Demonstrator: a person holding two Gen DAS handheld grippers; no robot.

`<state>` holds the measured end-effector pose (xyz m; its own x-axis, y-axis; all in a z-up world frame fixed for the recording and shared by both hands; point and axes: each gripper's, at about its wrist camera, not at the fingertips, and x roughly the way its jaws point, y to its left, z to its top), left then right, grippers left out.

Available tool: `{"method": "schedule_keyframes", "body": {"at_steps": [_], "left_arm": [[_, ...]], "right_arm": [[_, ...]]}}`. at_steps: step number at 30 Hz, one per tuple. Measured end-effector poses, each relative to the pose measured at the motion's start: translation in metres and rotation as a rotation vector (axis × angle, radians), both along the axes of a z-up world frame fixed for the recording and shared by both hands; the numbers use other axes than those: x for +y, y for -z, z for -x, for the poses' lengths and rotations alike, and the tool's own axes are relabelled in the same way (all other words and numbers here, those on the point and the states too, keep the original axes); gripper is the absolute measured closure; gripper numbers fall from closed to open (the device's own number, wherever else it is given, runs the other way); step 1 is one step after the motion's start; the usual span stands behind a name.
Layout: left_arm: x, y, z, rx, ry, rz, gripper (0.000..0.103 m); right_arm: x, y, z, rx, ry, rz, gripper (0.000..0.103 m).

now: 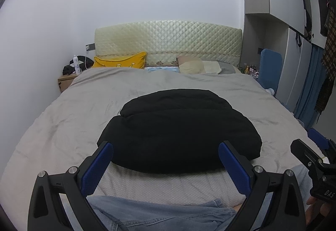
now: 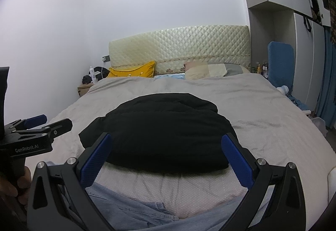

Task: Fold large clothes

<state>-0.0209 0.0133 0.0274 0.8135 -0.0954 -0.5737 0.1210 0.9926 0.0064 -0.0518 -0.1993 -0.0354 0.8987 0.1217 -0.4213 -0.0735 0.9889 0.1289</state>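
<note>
Black coat straight ahead, both grippers spread wide and holding nothing.

In the left wrist view, I see my left gripper (image 1: 166, 159) with its blue fingers (image 1: 95, 168) far apart and nothing between them. The black coat (image 1: 178, 130) lies on the grey bed (image 1: 63, 117), just in front of the tips, already folded into a fat bundle. Its long side runs left to right, across my way. My right gripper (image 1: 310, 159) peeks in at the right edge, near the coat's right end.

In the right wrist view, my right gripper (image 2: 166, 157) is also spread wide and empty. The black coat (image 2: 159, 132) sits straight ahead again, a bit to the left. My left gripper (image 2: 37, 126) shows at the left edge, near the coat's left end. I think both are about equally near, one for each end.
</note>
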Motion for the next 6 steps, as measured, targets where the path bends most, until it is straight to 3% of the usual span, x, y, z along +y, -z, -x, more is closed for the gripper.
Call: {"method": "schedule_keyframes", "body": {"at_steps": [6], "left_arm": [[0.003, 0.0, 0.0011, 0.003, -0.006, 0.011, 0.001]], "right_arm": [[-0.0026, -0.0009, -0.0008, 0.003, 0.0, 0.003, 0.0]]}}
